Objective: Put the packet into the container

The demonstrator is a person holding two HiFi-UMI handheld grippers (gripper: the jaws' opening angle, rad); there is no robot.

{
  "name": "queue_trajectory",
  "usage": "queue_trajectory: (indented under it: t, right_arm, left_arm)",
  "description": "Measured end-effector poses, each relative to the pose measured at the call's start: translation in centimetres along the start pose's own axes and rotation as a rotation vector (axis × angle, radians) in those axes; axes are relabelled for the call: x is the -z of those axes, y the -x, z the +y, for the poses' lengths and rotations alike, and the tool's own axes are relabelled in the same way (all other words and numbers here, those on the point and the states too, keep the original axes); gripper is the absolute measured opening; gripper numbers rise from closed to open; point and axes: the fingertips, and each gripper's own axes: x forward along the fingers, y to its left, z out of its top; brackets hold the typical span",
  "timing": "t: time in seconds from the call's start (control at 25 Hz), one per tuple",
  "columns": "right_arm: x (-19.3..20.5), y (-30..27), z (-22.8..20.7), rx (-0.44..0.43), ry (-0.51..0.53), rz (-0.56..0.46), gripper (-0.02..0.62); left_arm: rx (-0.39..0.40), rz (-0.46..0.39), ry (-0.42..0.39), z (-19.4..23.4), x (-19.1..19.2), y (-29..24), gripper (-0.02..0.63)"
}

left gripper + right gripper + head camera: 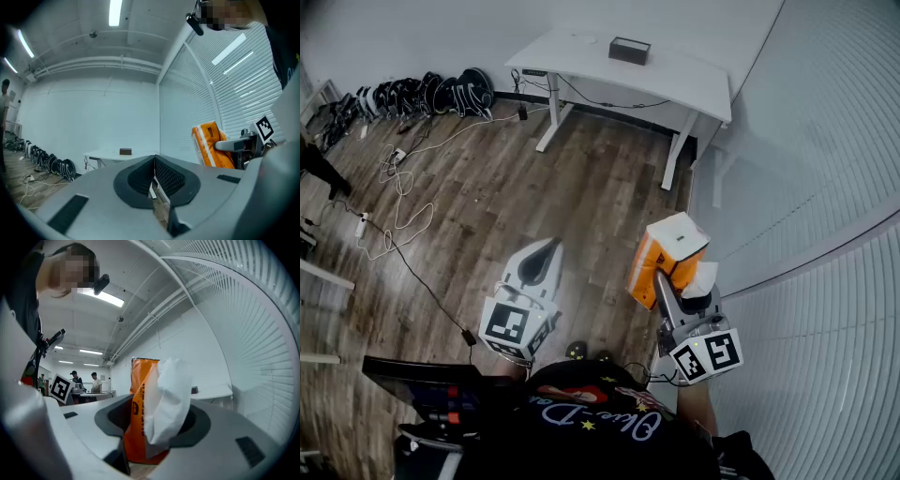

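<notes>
Seen from above, a person stands on a dark wood floor [487, 206] holding a pair of tongs in each hand, out in front of the body. The right gripper [662, 283] is clamped on an orange packet [667, 258] with a white end, held up in the air above the floor and close to a wall of white blinds [825, 169] on the person's right. In the right gripper view, the packet [142, 394] stands upright between the two dark pads of the right gripper [149, 430], which press on it from both sides, and a crumpled white piece is bunched against its near face. The left gripper [547, 251] hangs beside it, a little apart and lower in the picture, with its tips pointing away from the person. In the left gripper view, the left gripper [153, 169] has its jaws closed together with nothing between them, and the packet [207, 145] shows to the right of it. At the far side of the room stands a white desk [675, 70] with a small dark box [629, 50] on top. Loose cables [394, 216] trail across the floor to the left, and a row of black items [431, 94] lies along the far wall.
</notes>
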Motion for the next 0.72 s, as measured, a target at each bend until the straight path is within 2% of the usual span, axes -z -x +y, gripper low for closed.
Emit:
queue_trajectory:
  t: [0.48,0.72]
  right_arm:
    - [-1.7,-1.5,-0.2,-0.02,0.043,-0.022,0.224]
    - [-1.2,-0.1,0.3,0.017,0.047,-0.012,0.224]
  left_arm:
    - [0.001,-0.007,-0.021,0.0,-1.5,-1.6,0.009]
    - [0.019,-0.009,-0.013,-0.4,-1.0,-1.5,0.009]
